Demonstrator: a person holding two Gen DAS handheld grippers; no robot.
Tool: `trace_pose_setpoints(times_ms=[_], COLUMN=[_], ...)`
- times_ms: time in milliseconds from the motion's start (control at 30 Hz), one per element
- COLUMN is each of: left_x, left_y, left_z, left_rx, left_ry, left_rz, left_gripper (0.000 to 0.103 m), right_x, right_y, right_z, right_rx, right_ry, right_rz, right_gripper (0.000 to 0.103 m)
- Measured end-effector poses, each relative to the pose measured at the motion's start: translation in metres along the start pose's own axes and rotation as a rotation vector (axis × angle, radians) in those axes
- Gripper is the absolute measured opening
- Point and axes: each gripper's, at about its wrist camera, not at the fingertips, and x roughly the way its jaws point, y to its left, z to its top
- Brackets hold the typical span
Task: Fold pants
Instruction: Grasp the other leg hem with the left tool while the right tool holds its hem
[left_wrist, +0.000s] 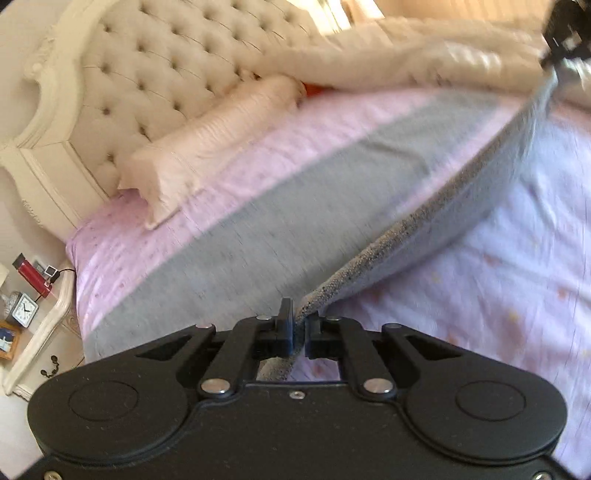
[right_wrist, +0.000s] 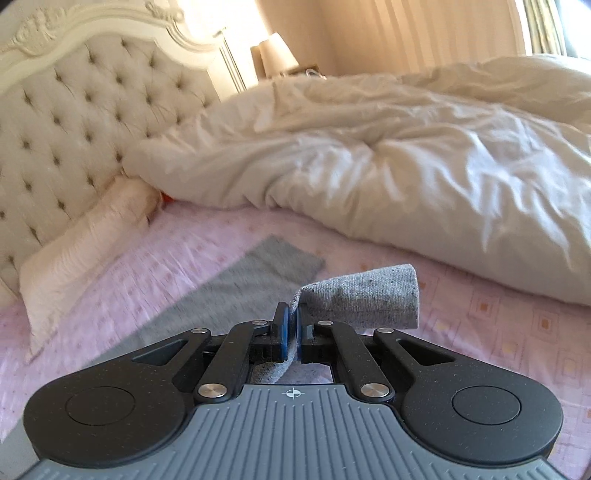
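Note:
Grey pants (left_wrist: 258, 236) lie on the pink bed sheet (left_wrist: 498, 280). My left gripper (left_wrist: 300, 325) is shut on one edge of them, and a taut grey fold runs from it up to my right gripper (left_wrist: 565, 40) at the top right. In the right wrist view my right gripper (right_wrist: 292, 325) is shut on the pants' hem (right_wrist: 373, 299), which curls over to the right. The rest of the pants (right_wrist: 243, 280) lies flat on the sheet to the left.
A tufted cream headboard (left_wrist: 155, 74) and a cream pillow (left_wrist: 207, 147) stand at the bed's head. A rumpled white duvet (right_wrist: 388, 166) covers the far side. A nightstand (left_wrist: 40, 332) with a clock and small items stands at the left.

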Motion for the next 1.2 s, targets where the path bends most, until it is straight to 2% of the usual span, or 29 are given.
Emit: trace_pose_setpoints(times_ms=[67,167,300,400,467,567,700,767,833,900,967,1033,1100,1167,1200], left_x=[-0.009,-0.026,-0.038,-0.039,-0.033,-0.011,0.017,0.018,0.015,0.012,0.011,0.009,0.007,0.007,0.006], left_y=[0.009,0.013,0.005,0.005,0.013,0.033,0.050,0.048,0.043,0.036,0.031,0.026,0.024,0.022,0.023], left_z=[0.008,0.008,-0.009,-0.015,-0.008,0.011,0.030,0.027,0.022,0.016,0.012,0.009,0.008,0.008,0.008], left_rx=[-0.028,-0.003,0.063,0.053,0.015,-0.064,-0.115,-0.099,-0.083,-0.072,-0.067,-0.062,-0.066,-0.071,-0.075], left_ry=[-0.026,-0.056,-0.008,0.032,0.052,0.090,0.132,0.123,0.107,0.100,0.100,0.104,0.110,0.116,0.115], left_rz=[-0.004,-0.036,-0.127,-0.150,-0.155,-0.186,-0.196,-0.176,-0.163,-0.158,-0.164,-0.178,-0.190,-0.195,-0.194], left_gripper=[0.011,0.011,0.011,0.011,0.011,0.011,0.011,0.011,0.011,0.011,0.011,0.011,0.011,0.011,0.011], right_x=[-0.010,-0.024,-0.037,-0.037,-0.027,0.000,0.007,0.006,0.013,0.023,0.031,0.038,0.040,0.041,0.044], right_y=[-0.003,-0.012,-0.015,-0.002,0.009,0.021,0.003,-0.017,-0.037,-0.048,-0.053,-0.052,-0.049,-0.044,-0.043], right_z=[0.001,-0.004,-0.012,-0.006,0.004,0.016,0.017,0.007,-0.008,-0.022,-0.033,-0.041,-0.045,-0.046,-0.044], right_rx=[0.004,0.015,0.016,-0.047,-0.076,-0.103,-0.044,0.023,0.060,0.053,0.037,0.014,-0.009,-0.057,-0.075], right_ry=[-0.012,0.000,0.022,-0.033,-0.041,0.014,0.075,0.100,0.151,0.202,0.229,0.227,0.190,0.150,0.145], right_rz=[-0.002,-0.032,-0.057,-0.049,-0.042,-0.035,-0.022,-0.043,-0.102,-0.183,-0.226,-0.251,-0.251,-0.244,-0.238], right_gripper=[0.004,0.004,0.004,0.004,0.004,0.004,0.005,0.006,0.006,0.006,0.007,0.007,0.007,0.020,0.022])
